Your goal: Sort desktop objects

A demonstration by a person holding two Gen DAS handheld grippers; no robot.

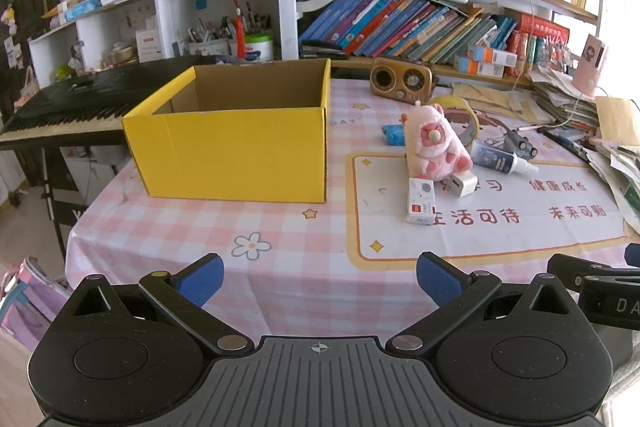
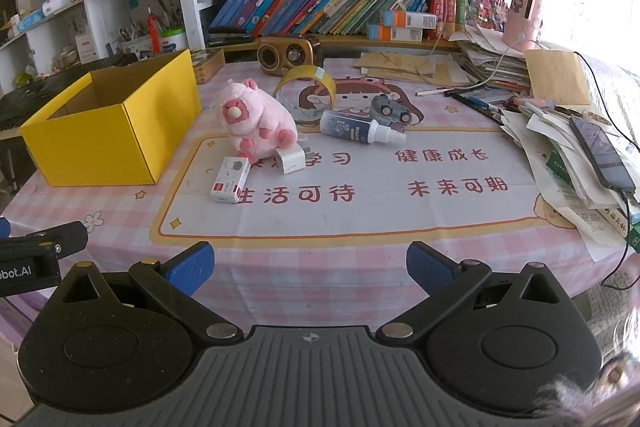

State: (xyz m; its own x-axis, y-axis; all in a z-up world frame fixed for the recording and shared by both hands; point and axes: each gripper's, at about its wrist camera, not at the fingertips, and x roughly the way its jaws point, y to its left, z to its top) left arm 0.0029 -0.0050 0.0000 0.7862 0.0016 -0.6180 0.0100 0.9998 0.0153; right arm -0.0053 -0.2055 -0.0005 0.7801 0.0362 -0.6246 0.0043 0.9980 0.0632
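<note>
An open yellow cardboard box [image 1: 236,155] [image 2: 108,131] stands on the left of the pink checked tablecloth; its inside shows nothing from here. To its right sit a pink plush toy [image 1: 434,143] [image 2: 256,121], a small white carton [image 1: 421,201] [image 2: 231,179], a white charger plug [image 1: 462,183] [image 2: 291,159], a spray bottle [image 1: 500,157] [image 2: 360,129], a tape roll [image 2: 305,87], a grey toy car [image 2: 390,109] and a blue item [image 1: 394,135]. My left gripper [image 1: 320,281] and right gripper [image 2: 310,267] hover open near the table's front edge, holding nothing.
A wooden retro radio [image 1: 402,81] [image 2: 289,53] stands at the back. Piled papers, pens and a phone [image 2: 602,153] crowd the right side. Bookshelves rise behind the table. A black keyboard [image 1: 68,107] sits left of the table.
</note>
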